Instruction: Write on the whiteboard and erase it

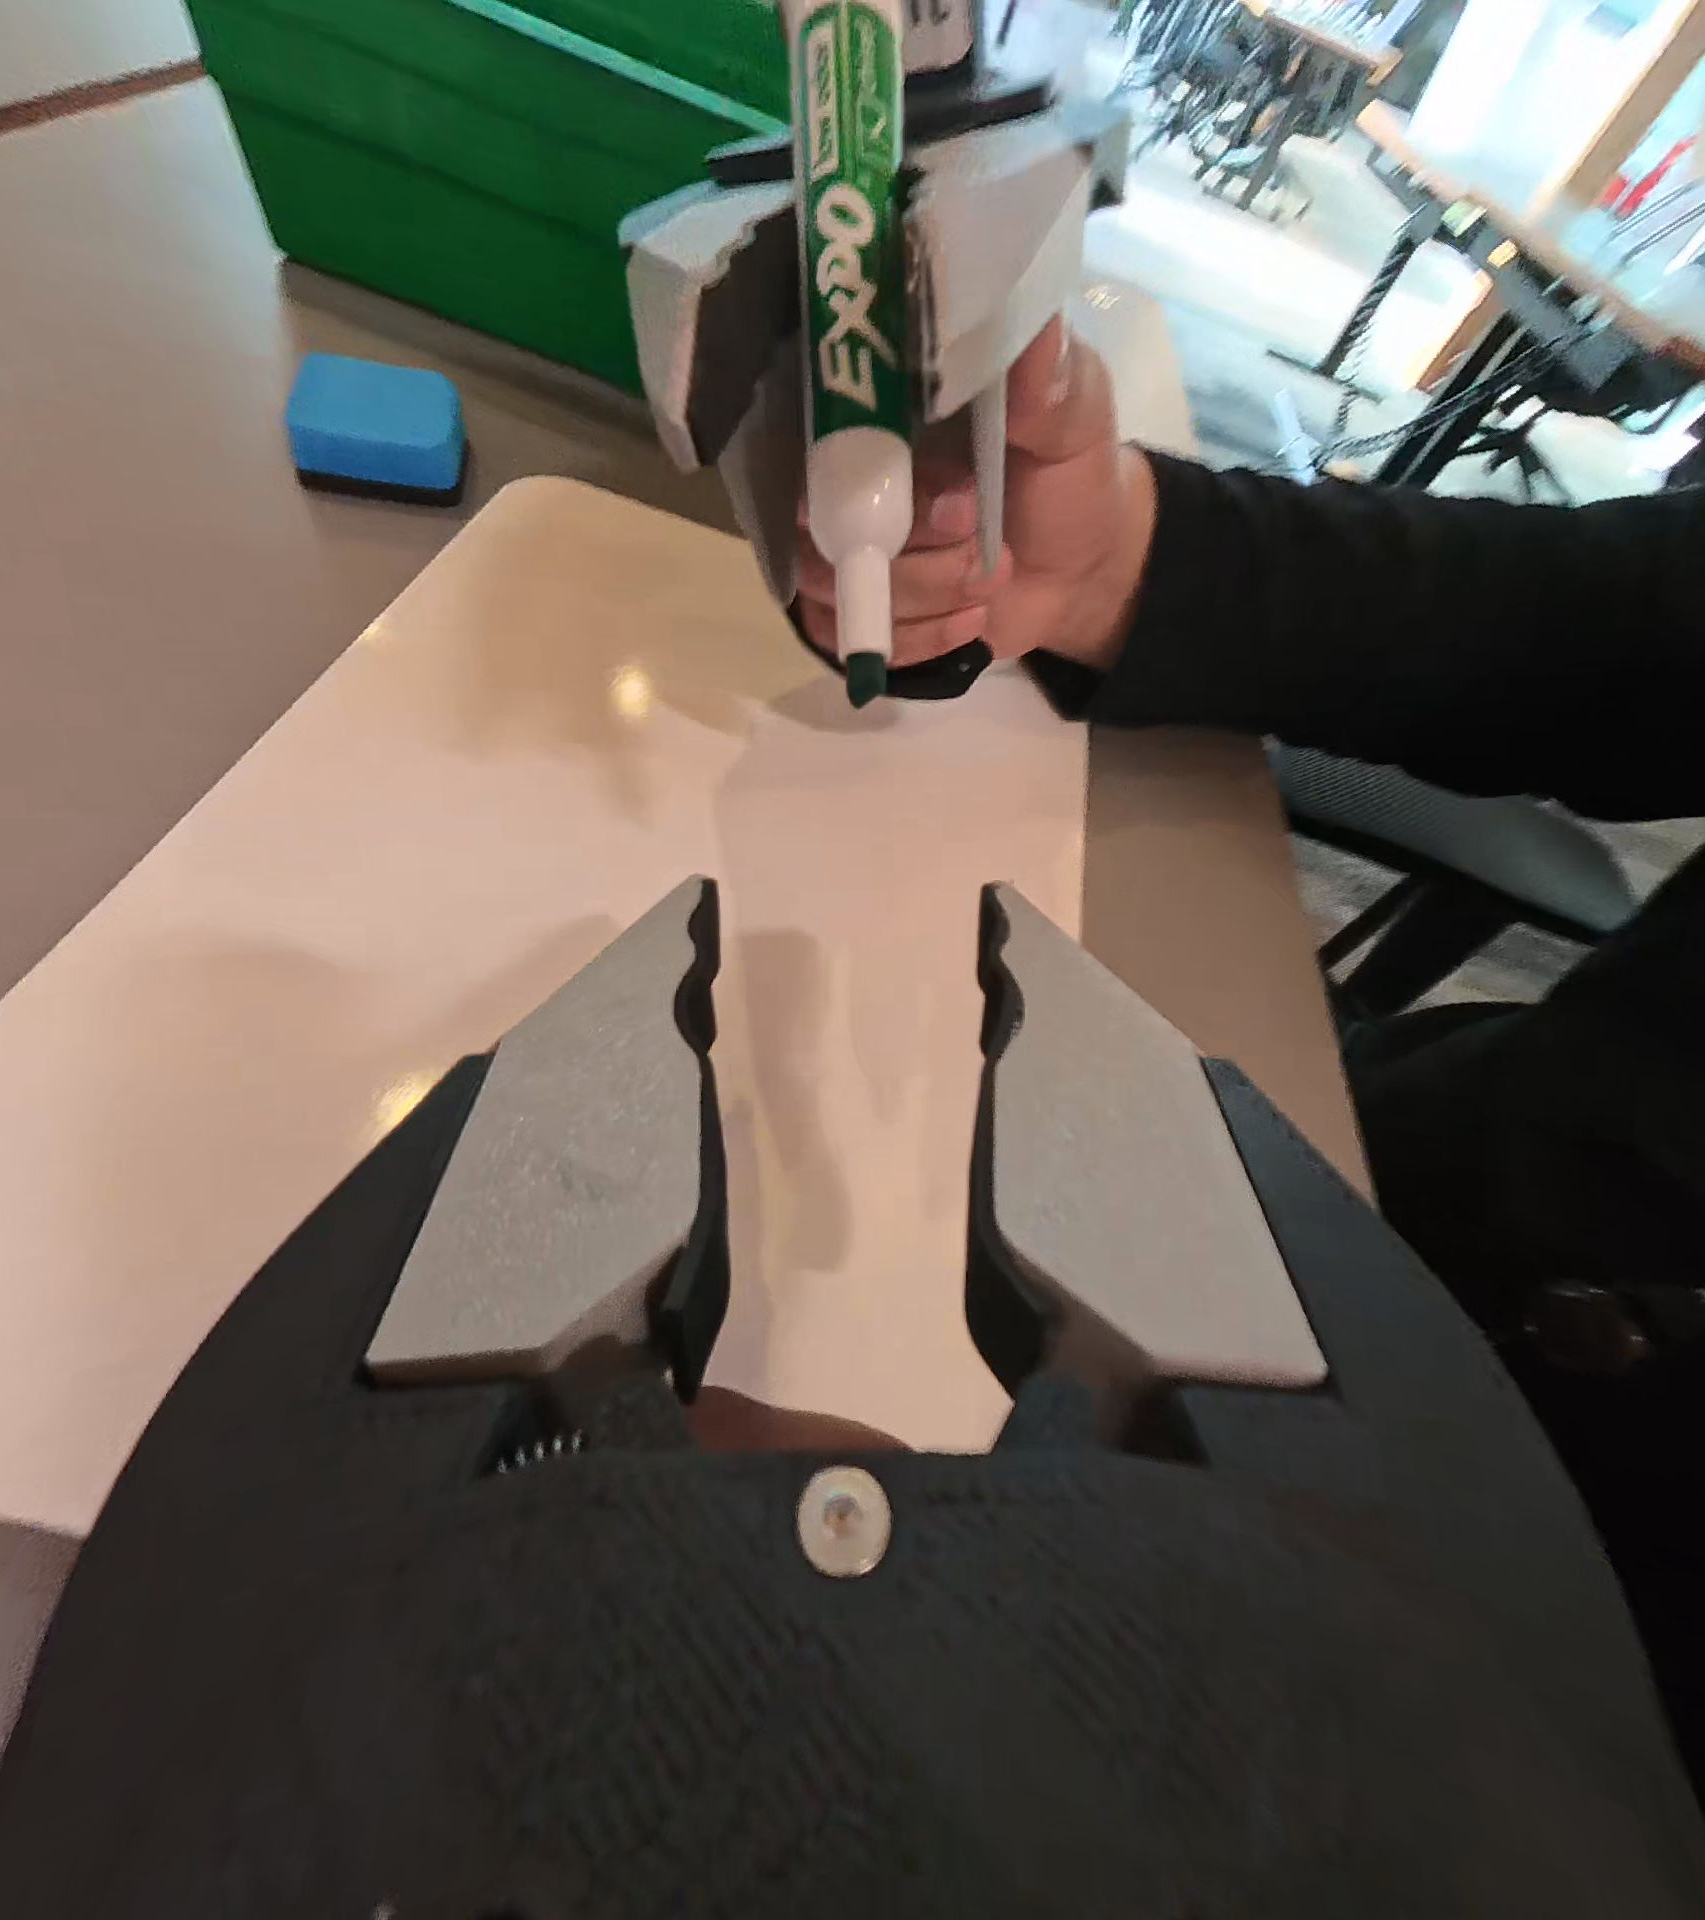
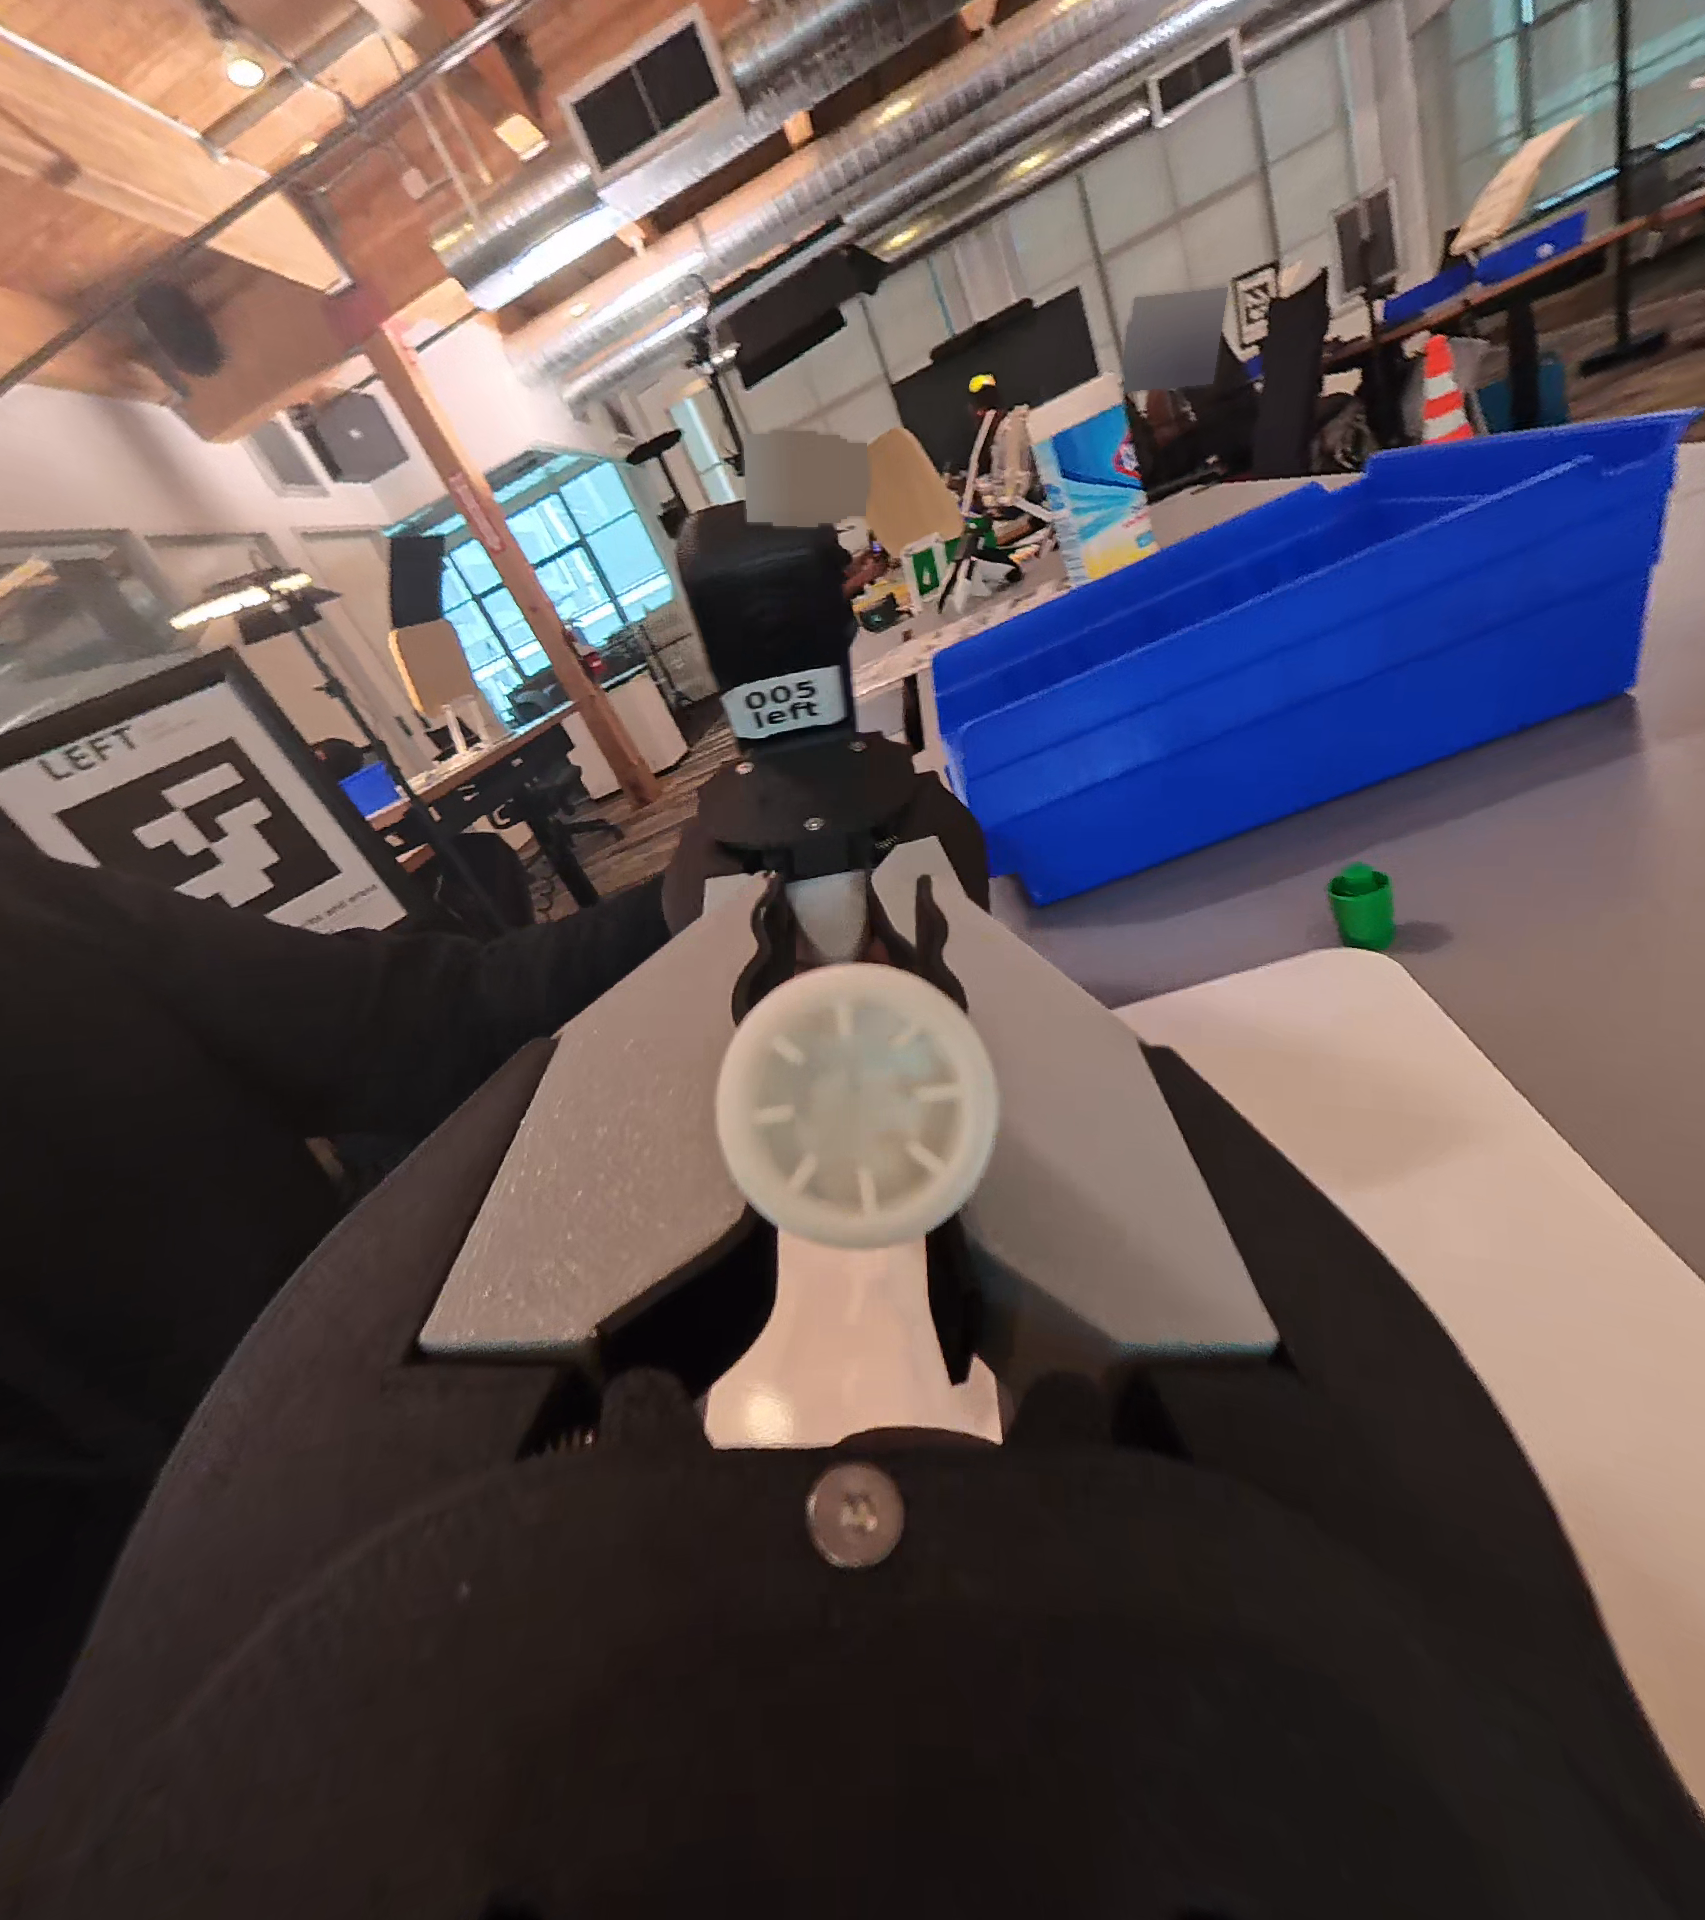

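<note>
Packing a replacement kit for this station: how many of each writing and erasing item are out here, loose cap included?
Whiteboard: 1
Green marker: 1
Green marker cap: 1
Blue eraser: 1
Total: 4

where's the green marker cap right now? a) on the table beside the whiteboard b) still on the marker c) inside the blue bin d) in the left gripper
a: the green cap stands on the table just past the whiteboard corner, while the marker tip is bare.
</note>
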### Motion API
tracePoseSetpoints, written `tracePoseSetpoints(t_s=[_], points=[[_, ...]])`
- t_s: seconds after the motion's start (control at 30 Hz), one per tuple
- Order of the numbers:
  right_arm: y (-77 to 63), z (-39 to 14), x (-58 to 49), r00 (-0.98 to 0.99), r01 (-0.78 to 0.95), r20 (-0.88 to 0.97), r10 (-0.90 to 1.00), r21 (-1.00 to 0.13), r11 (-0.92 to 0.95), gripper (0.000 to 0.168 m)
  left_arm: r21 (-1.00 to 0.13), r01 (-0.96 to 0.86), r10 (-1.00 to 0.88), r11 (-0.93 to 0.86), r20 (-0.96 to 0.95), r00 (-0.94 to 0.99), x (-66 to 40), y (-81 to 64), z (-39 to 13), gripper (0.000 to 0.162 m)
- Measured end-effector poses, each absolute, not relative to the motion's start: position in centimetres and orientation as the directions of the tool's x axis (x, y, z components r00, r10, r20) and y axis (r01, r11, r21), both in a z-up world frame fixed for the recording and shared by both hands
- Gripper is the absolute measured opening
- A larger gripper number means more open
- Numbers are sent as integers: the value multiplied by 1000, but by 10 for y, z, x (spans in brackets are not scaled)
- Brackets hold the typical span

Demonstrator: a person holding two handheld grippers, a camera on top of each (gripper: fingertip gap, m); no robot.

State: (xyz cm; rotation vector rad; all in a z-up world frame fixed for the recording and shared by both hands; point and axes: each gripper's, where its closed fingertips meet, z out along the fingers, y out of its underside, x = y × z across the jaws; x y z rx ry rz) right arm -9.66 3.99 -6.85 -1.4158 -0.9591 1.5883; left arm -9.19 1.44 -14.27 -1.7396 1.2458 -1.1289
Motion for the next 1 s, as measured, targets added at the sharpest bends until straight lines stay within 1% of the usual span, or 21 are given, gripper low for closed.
tracePoseSetpoints(t_s=[0.13,0.27,0.33,0.53,0.6,0.7,0.77,0.9,1.0], points=[[26,-63,-99,-138,-67,-369,919,-923,-380,22,-924,-253,-958,-285,279,61,-86,0,-121,48],[9,-59,-102,-209,-52,-323,923,-939,-340,22,-923,-204,-941,-325,337,-28,-82,-13,-109,48],[2,-60,-105,-232,-36,-302,925,-947,-319,22,-919,-191,-932,-344,359,-51,-80,-16,-106,48],[-10,-61,-112,-260,-11,-268,928,-960,-280,22,-911,-194,-915,-364,388,-107,-75,-26,-105,38],[-13,-66,-114,-256,13,-250,934,-967,-255,22,-906,-192,-906,-376,403,-131,-74,-29,-103,37],[-16,-67,-116,-262,22,-240,935,-970,-243,22,-907,-192,-905,-375,403,-138,-74,-31,-104,23],[-19,-66,-116,-282,23,-241,929,-969,-245,22,-908,-179,-906,-379,403,-127,-73,-28,-104,8],[-20,-66,-116,-277,30,-239,931,-970,-240,22,-904,-179,-901,-388,413,-130,-73,-27,-105,8],[-12,-70,-117,-238,45,-263,935,-965,-260,23,-916,-208,-932,-342,359,-47,-71,-17,-114,7]])
